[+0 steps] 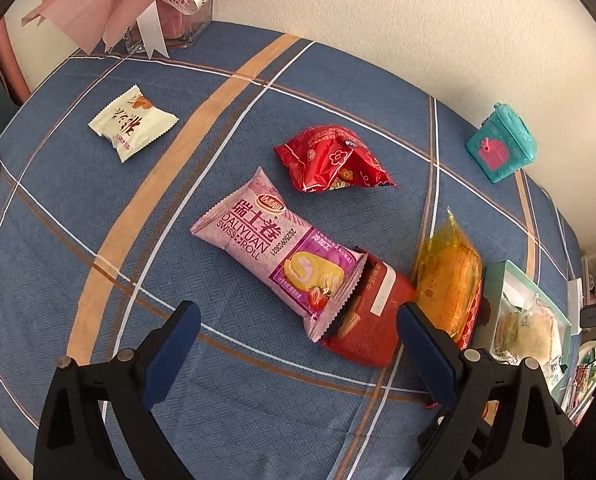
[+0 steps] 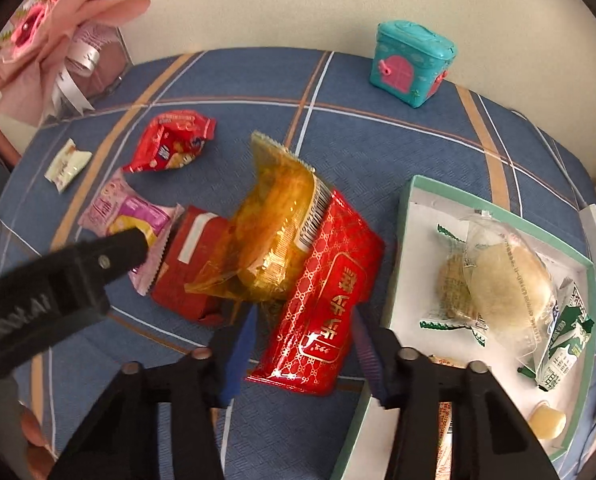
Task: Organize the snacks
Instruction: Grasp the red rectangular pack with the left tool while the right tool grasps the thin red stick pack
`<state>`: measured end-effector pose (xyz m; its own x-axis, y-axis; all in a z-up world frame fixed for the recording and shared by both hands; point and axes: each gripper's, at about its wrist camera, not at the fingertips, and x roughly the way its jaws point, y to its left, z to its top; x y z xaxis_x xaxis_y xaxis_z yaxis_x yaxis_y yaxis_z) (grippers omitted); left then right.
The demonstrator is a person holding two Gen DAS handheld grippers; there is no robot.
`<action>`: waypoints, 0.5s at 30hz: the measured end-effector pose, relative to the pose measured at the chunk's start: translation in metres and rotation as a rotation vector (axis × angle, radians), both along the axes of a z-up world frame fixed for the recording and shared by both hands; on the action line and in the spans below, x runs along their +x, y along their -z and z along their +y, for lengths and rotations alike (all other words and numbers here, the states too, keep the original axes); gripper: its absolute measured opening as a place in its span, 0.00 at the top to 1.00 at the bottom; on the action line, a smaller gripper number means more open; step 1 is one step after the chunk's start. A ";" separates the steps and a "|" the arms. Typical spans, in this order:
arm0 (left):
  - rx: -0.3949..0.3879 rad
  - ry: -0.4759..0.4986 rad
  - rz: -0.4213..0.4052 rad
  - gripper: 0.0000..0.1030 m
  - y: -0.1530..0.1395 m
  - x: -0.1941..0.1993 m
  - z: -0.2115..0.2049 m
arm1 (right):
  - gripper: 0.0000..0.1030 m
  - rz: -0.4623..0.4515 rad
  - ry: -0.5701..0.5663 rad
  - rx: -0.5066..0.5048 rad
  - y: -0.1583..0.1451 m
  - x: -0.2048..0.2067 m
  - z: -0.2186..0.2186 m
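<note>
My left gripper (image 1: 298, 340) is open and empty above the cloth, just short of a pink Swiss roll pack (image 1: 275, 250) that overlaps a dark red box (image 1: 372, 316). My right gripper (image 2: 306, 344) is shut on a glossy red patterned snack pack (image 2: 322, 300). A yellow cake pack (image 2: 275, 236) leans on that pack and on the dark red box (image 2: 189, 268); it shows in the left wrist view (image 1: 450, 276). A crumpled red pack (image 1: 334, 158) and a cream pack (image 1: 131, 122) lie farther off. The green-rimmed tray (image 2: 408, 216) at right holds several wrapped snacks.
A teal toy case (image 2: 412, 64) stands at the table's far edge by the wall. A pink bouquet in a glass vase (image 1: 169, 20) stands at the far left. The blue plaid tablecloth (image 1: 97, 200) covers the table. The left gripper's arm (image 2: 57, 276) reaches in from the left.
</note>
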<state>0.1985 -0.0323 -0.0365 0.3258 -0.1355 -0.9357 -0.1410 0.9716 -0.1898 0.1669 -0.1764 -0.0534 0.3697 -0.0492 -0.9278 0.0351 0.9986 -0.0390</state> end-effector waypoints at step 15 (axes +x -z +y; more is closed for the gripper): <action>-0.023 0.090 -0.059 0.23 -0.012 0.004 -0.028 | 0.81 -0.021 0.079 0.047 -0.008 -0.003 -0.036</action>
